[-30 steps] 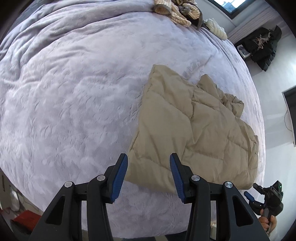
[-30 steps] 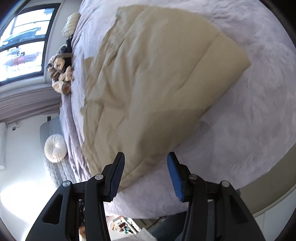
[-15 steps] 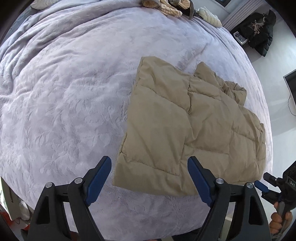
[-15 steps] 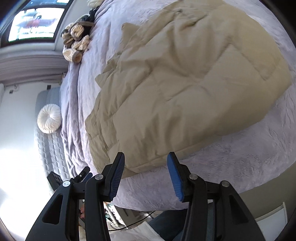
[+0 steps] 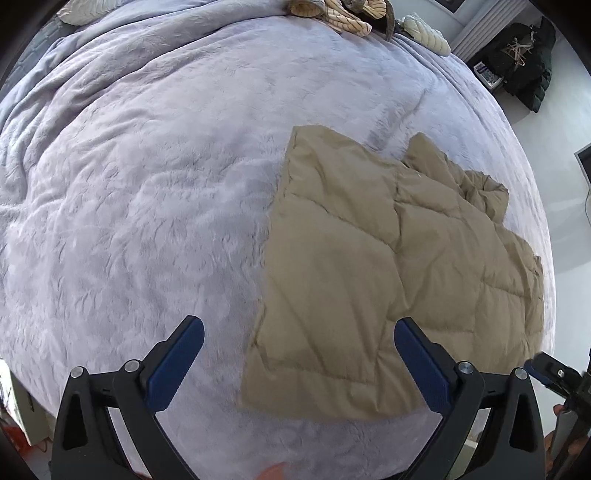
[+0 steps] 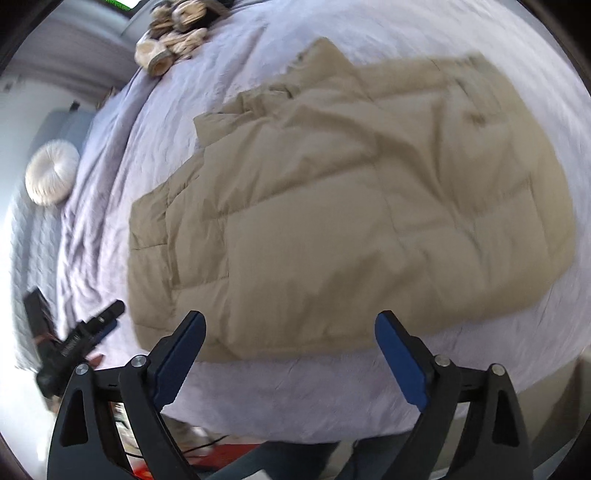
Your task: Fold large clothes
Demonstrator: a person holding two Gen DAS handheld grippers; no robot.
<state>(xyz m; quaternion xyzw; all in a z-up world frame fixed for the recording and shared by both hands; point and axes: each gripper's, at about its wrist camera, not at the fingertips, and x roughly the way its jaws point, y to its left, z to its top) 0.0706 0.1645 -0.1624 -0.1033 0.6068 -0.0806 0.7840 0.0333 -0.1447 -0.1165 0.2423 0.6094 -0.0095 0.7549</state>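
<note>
A tan quilted puffer jacket [image 5: 388, 266] lies folded flat on a lavender bed cover [image 5: 155, 206], near the bed's front right edge. It fills the middle of the right wrist view [image 6: 351, 206]. My left gripper [image 5: 299, 354] is open wide and empty, held above the jacket's near left corner. My right gripper [image 6: 290, 354] is open wide and empty, held above the jacket's near edge. The other gripper shows at the left edge of the right wrist view [image 6: 74, 343] and at the right edge of the left wrist view [image 5: 554, 373].
A pile of striped knit clothes [image 5: 343, 14] lies at the far edge of the bed. A round white cushion [image 6: 51, 173] sits on a grey seat beside the bed. A dark coat [image 5: 524, 66] hangs by the wall. The bed edge drops off just below both grippers.
Both grippers opened from narrow to wide, the left one first. Both pulled back from the jacket, and the right wrist view swung so the whole jacket shows.
</note>
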